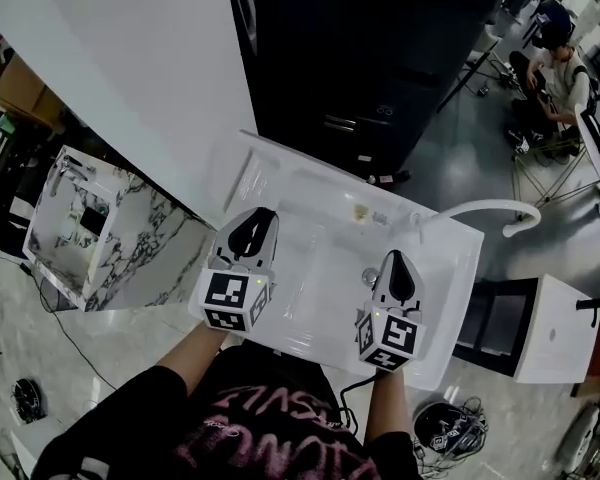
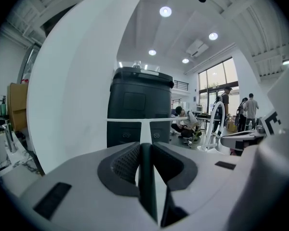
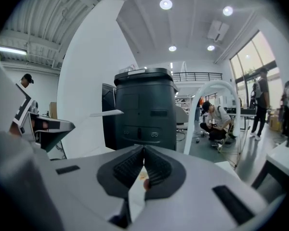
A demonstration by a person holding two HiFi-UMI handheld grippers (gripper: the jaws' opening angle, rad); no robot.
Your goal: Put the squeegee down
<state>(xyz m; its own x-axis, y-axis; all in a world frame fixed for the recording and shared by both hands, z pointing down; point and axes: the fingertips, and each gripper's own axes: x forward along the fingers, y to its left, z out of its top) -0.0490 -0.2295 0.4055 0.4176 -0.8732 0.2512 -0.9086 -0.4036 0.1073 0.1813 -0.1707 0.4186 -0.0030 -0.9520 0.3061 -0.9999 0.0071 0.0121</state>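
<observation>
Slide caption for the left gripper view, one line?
Left gripper shut on the squeegee, its white T-head toward a dark cabinet; white faucet at right.

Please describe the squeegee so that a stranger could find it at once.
Above the white sink, before the tall dark cabinet, the left tool is shut on the squeegee. It is a white T: the stem leaves the jaws, with a thin crossbar at the far end. Unlike the arched white tap nearby, it is straight-edged and held.

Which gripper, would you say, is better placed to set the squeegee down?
Left: the left gripper is shut on the squeegee above the sink; the right gripper is shut on nothing.
</observation>
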